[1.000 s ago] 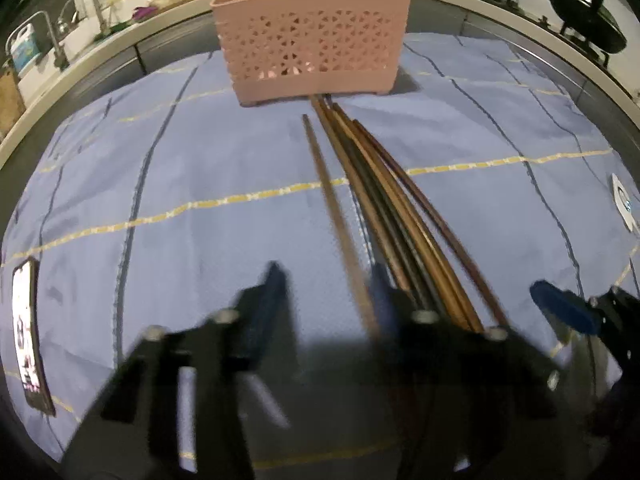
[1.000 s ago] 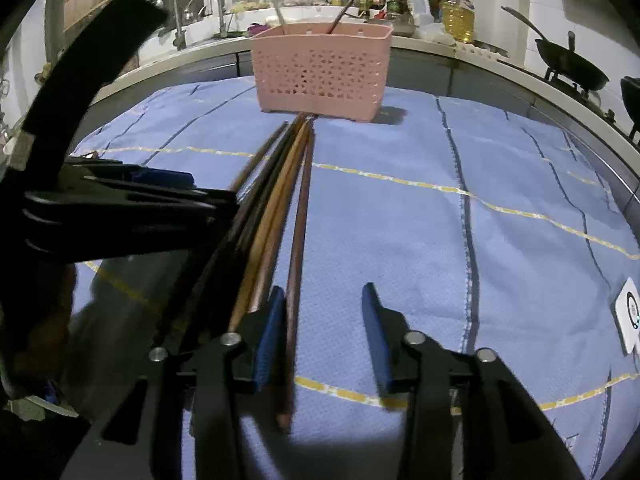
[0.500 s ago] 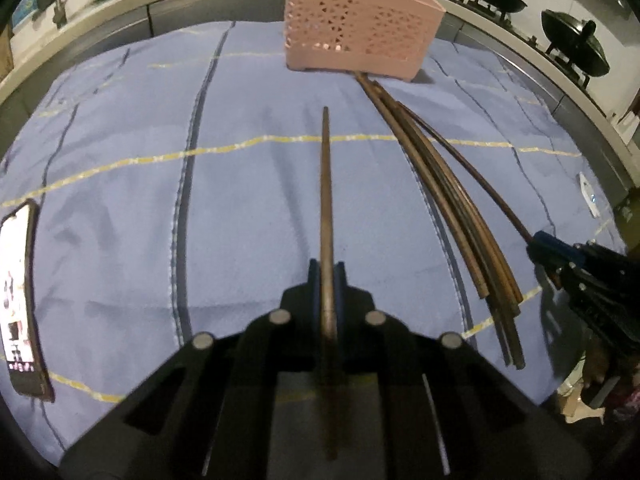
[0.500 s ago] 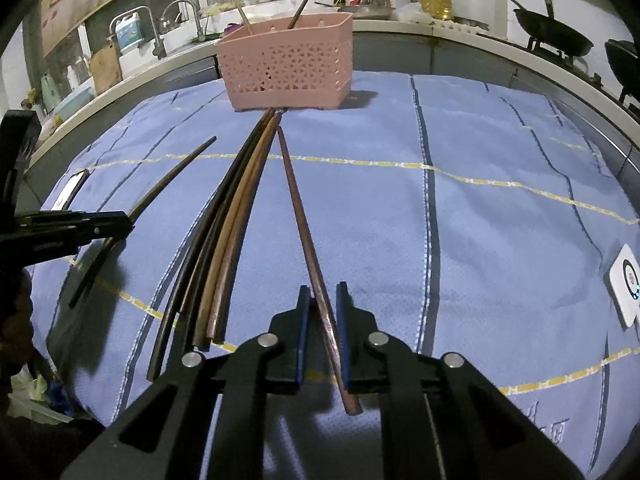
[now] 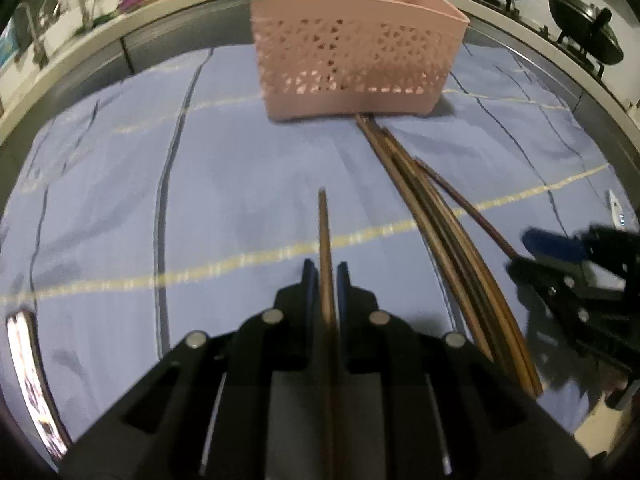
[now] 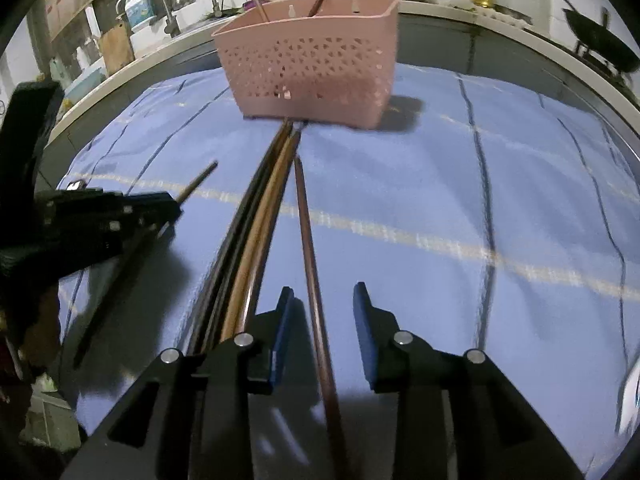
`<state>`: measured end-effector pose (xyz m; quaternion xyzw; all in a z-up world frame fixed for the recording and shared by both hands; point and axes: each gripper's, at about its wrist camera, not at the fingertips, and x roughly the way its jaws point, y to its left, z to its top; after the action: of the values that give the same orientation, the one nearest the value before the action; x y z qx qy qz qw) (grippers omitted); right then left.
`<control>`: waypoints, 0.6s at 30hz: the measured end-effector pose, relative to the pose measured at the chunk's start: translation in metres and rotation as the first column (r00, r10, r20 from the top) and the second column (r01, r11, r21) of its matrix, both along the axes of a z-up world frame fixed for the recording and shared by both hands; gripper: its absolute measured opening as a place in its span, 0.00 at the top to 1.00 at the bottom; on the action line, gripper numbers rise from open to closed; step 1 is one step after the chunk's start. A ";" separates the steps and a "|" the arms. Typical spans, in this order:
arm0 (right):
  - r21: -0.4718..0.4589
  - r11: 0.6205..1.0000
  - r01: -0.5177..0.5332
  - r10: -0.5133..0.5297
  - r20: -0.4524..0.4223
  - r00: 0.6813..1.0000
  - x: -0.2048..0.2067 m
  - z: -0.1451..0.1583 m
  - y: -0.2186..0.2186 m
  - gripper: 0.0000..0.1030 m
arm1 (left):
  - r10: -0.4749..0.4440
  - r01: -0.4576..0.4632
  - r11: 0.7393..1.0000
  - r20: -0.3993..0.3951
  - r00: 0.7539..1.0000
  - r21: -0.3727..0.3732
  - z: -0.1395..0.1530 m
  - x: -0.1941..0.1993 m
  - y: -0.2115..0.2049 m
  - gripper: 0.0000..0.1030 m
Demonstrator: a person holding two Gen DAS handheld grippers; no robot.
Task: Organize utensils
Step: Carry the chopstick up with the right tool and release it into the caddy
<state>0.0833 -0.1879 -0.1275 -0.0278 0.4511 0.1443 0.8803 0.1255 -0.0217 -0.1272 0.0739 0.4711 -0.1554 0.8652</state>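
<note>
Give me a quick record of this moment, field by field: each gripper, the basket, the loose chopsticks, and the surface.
left gripper: shut on a single brown chopstick, pointing toward the basket
right gripper: open, fingers either side of a reddish chopstick lying on the cloth
basket: pink, perforated, upright at the far end; two sticks already standing in it
loose bundle: several dark and tan chopsticks side by side, far ends near the basket's base
surface: blue cloth with yellow and dark stripes
</note>
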 end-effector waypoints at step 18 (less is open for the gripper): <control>0.237 0.971 -0.029 -0.066 0.384 0.921 -0.034 0.121 -0.037 0.95 | 0.052 0.028 0.959 0.274 0.960 -0.281 0.125 -0.041 0.042 0.95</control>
<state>0.0496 -0.2246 -0.0065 0.0540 0.2468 0.1803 0.9506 0.0847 0.0203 -0.0021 -0.0317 0.3182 -0.2037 0.9253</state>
